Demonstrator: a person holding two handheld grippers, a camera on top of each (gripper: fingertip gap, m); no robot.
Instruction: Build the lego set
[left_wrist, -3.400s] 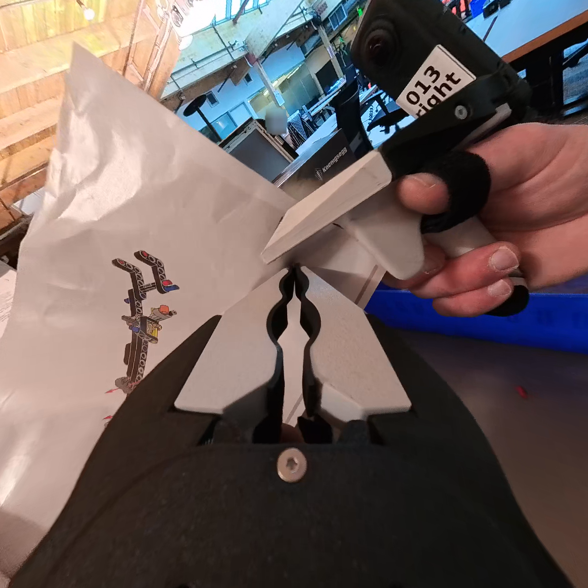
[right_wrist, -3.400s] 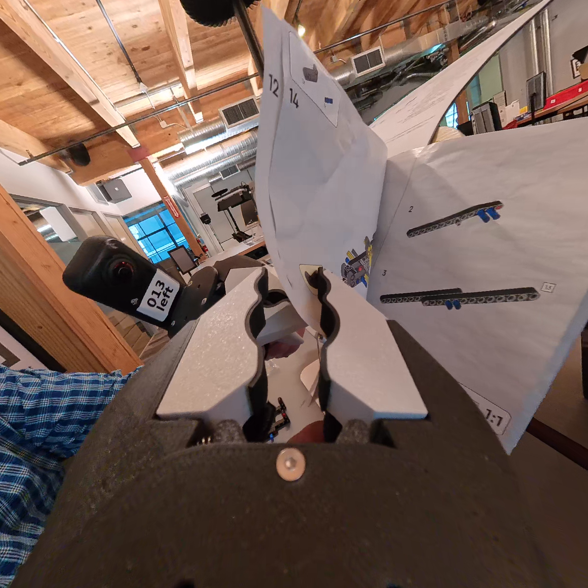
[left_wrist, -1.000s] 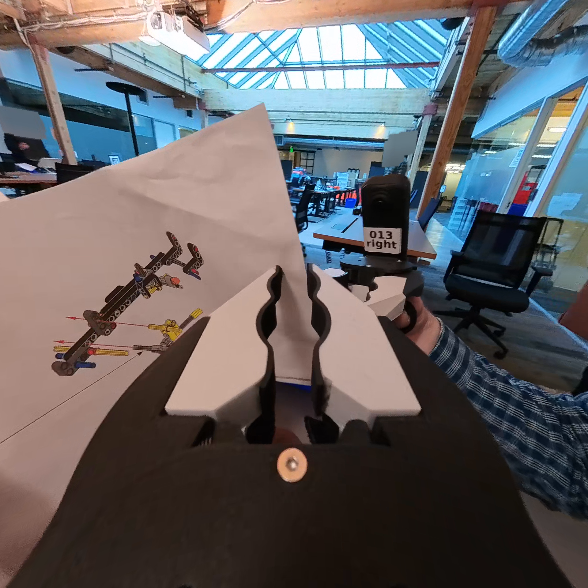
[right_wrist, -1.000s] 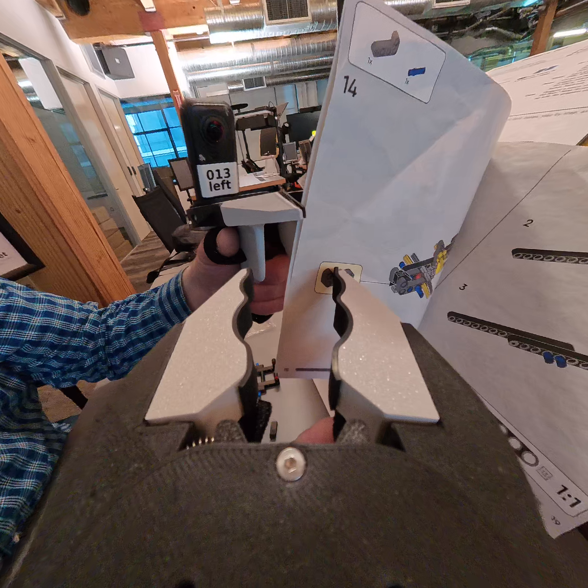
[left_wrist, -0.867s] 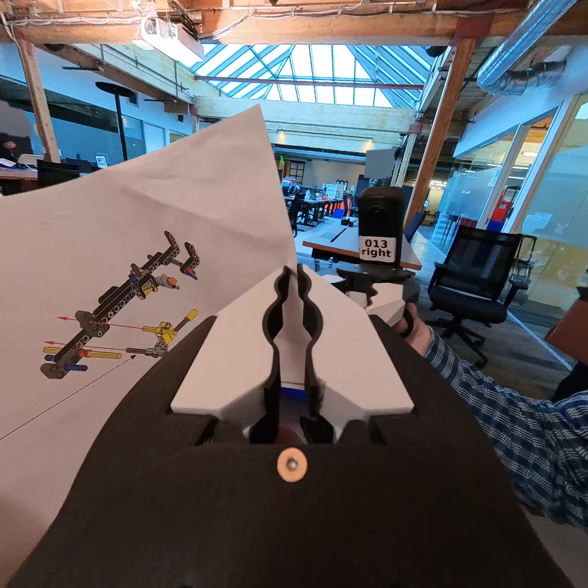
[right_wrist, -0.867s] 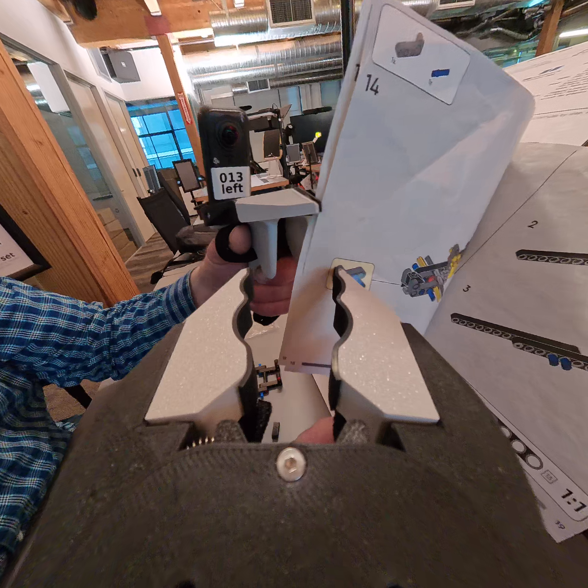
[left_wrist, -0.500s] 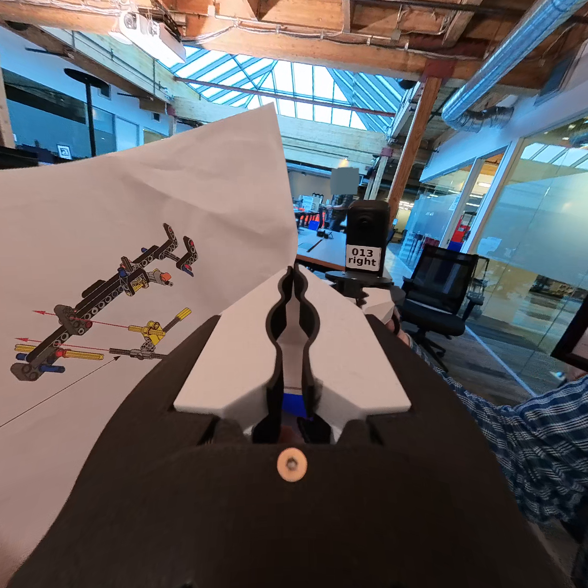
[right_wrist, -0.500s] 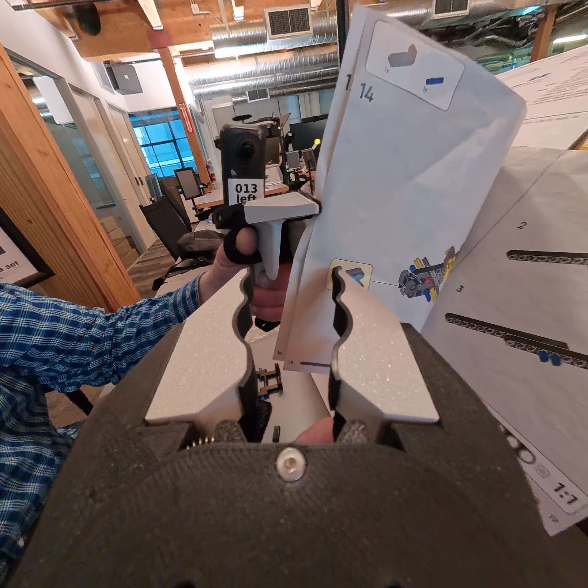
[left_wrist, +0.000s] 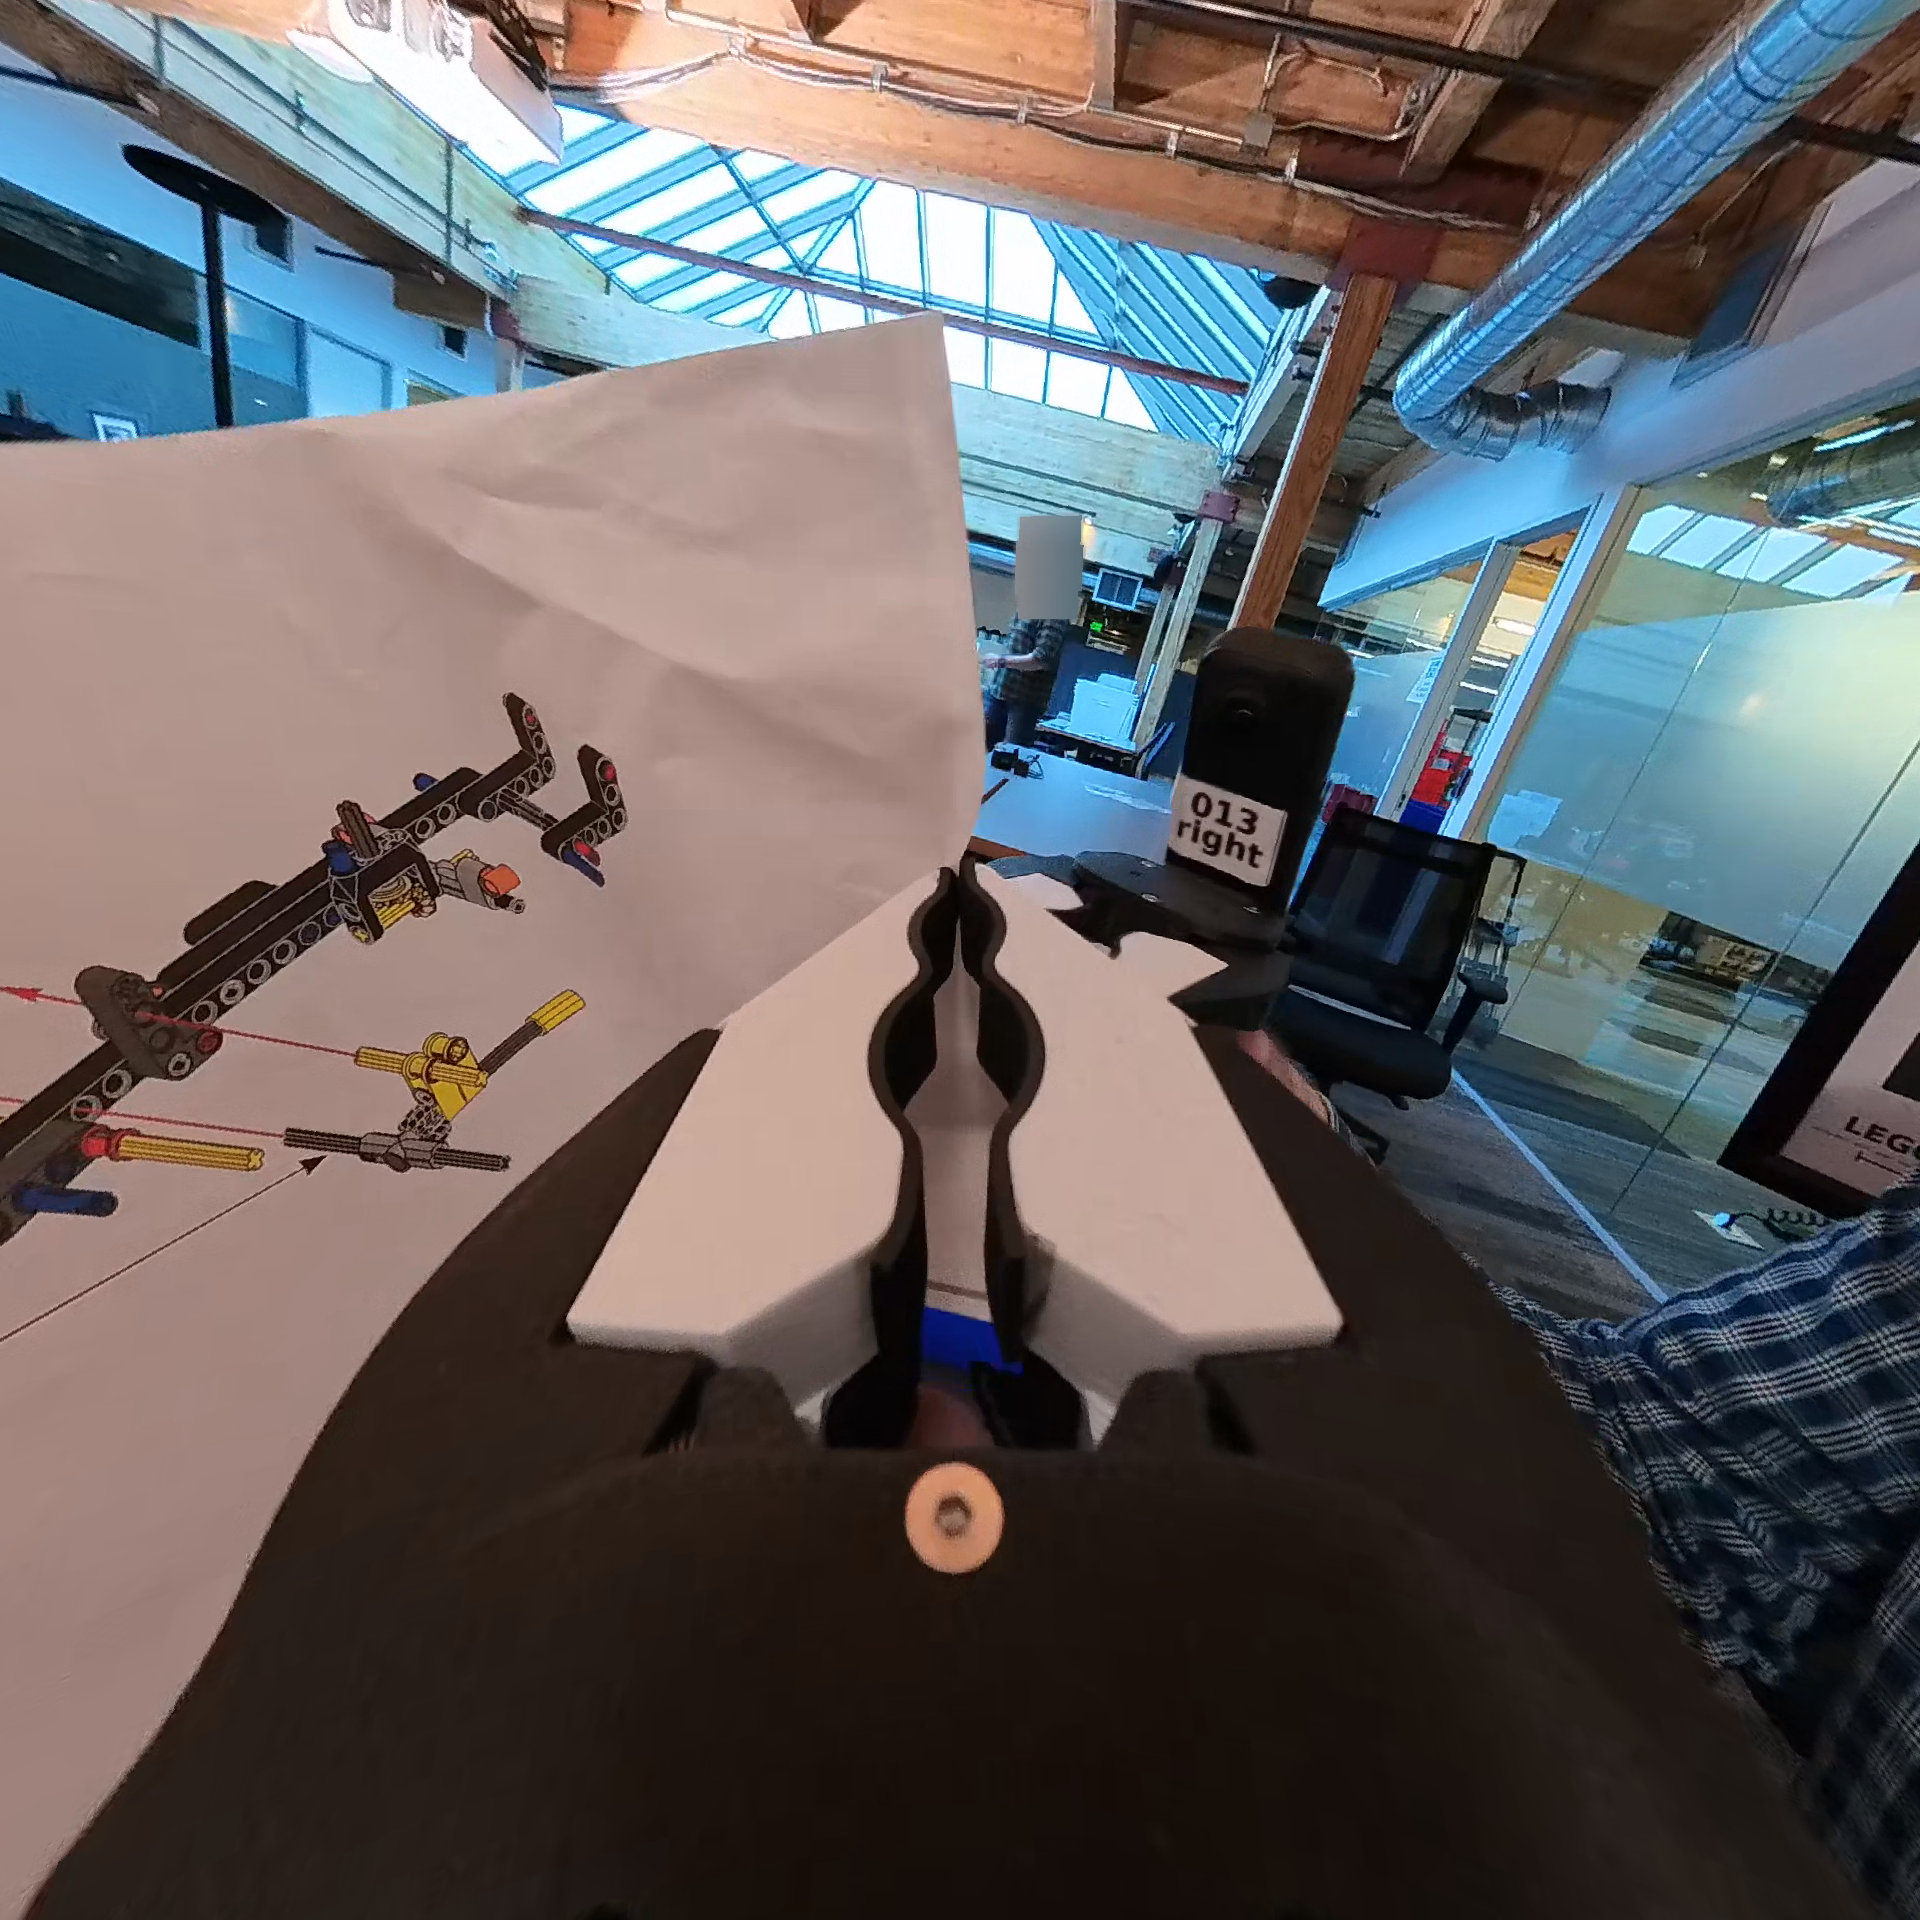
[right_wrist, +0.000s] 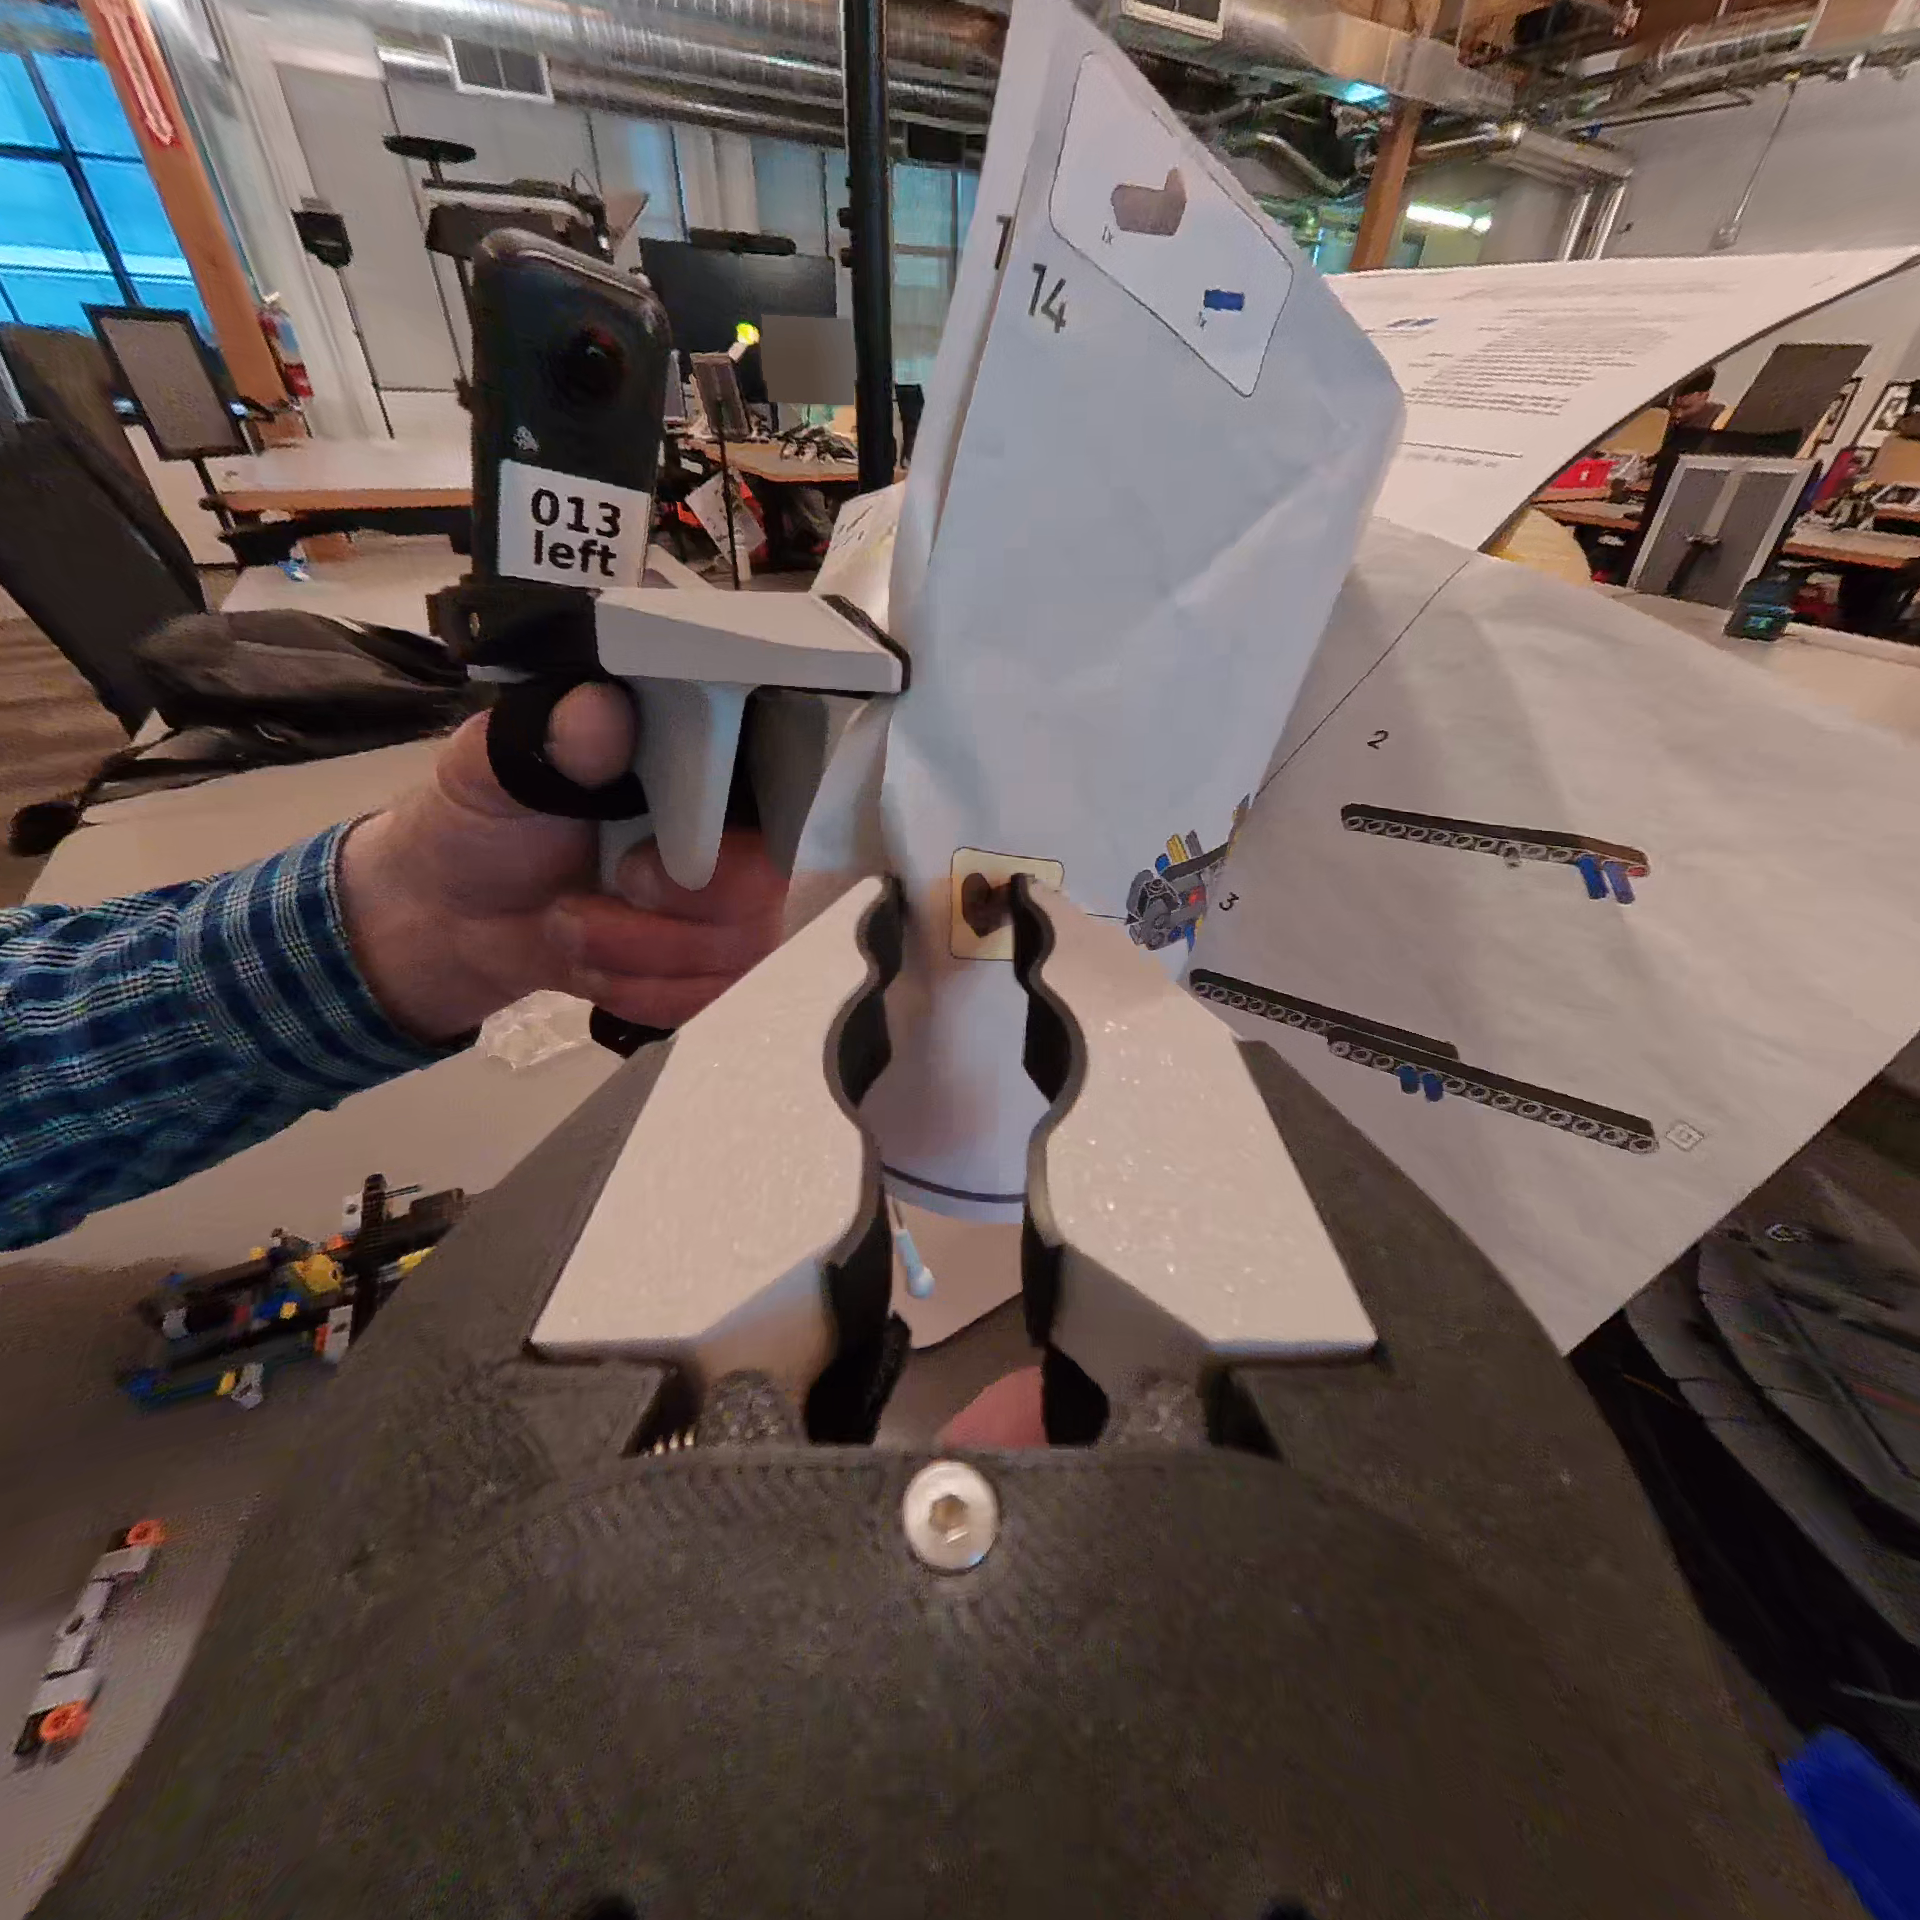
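Paper pages of the instruction booklet (right_wrist: 1122, 582) stand upright, pinched in my left gripper (left_wrist: 957, 883), one leaf hanging lengthwise between the parted fingers of my right gripper (right_wrist: 951, 894), nearer the half-built lego model (right_wrist: 281, 1299) down-left on the table (right_wrist: 343, 1091).

Left gripper (left_wrist: 958, 883) pinched, right gripper (right_wrist: 953, 894) parted.

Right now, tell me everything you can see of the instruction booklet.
The instruction booklet is thin white paper, creased, printed with coloured build drawings and step numbers. It is held up in the air, its pages fanned open. The left tongs are shut on one page's edge; another page curls between the open right tongs.
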